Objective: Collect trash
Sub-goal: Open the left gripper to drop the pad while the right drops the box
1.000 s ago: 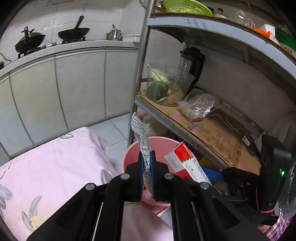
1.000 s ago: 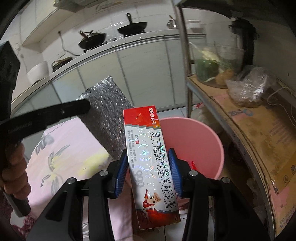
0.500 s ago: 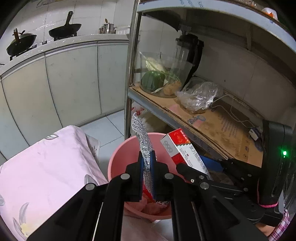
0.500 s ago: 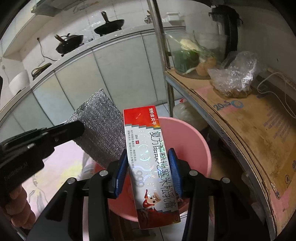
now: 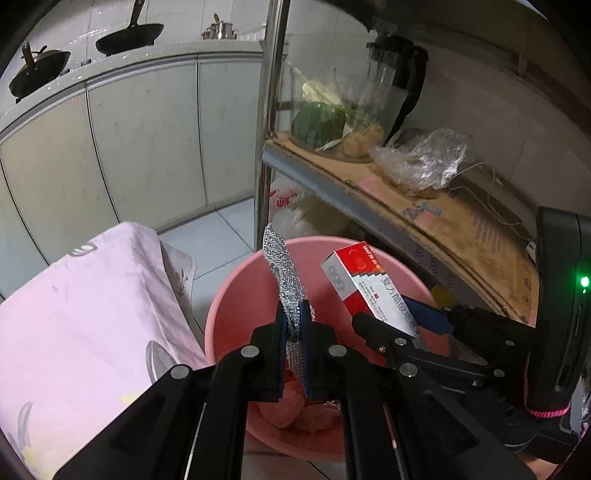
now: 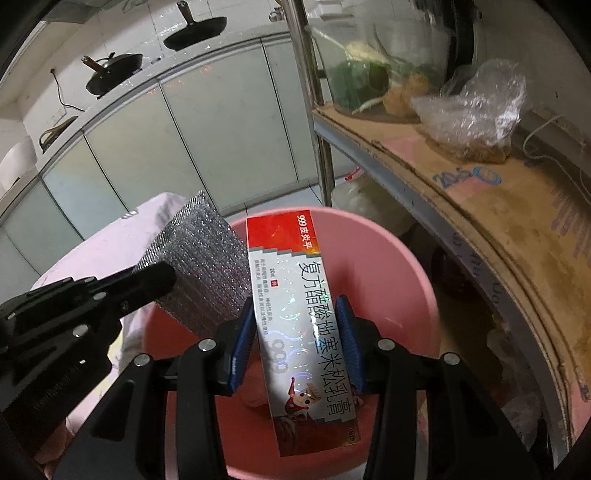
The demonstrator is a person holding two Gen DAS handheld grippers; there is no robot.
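Left gripper (image 5: pixel 292 328): clamped narrow on a silver mesh sheet (image 5: pixel 284 273), sheet standing up out of the jaws, tilted, above the pink bucket (image 5: pixel 236 295). From the right wrist view, same sheet (image 6: pixel 199 266) broad and glittering, held at its lower edge, over the bucket's left rim (image 6: pixel 155 332).

Right gripper (image 6: pixel 299 343): closed about halfway on a red-and-white ointment box (image 6: pixel 295 314), blue pads (image 6: pixel 347 332) pressing both long sides. Box lengthwise along the fingers, red end forward, over the bucket's open mouth. From the left wrist view, box (image 5: pixel 365 284) angled up to the left, just beside the mesh sheet, not touching.

Inside the bucket: pinkish crumpled scraps at the bottom (image 5: pixel 291 410), kind unclear.

Left of the bucket: pink flowered cloth (image 5: pixel 85 314) draped over something, touching or nearly touching the rim. Right: metal shelf lined with cardboard (image 5: pixel 454 229), carrying a glass container of vegetables (image 5: pixel 325 118) and a crumpled clear plastic bag (image 5: pixel 421 162). Behind: white cabinets (image 5: pixel 140 129), two black pans (image 5: pixel 129 35) on the counter.
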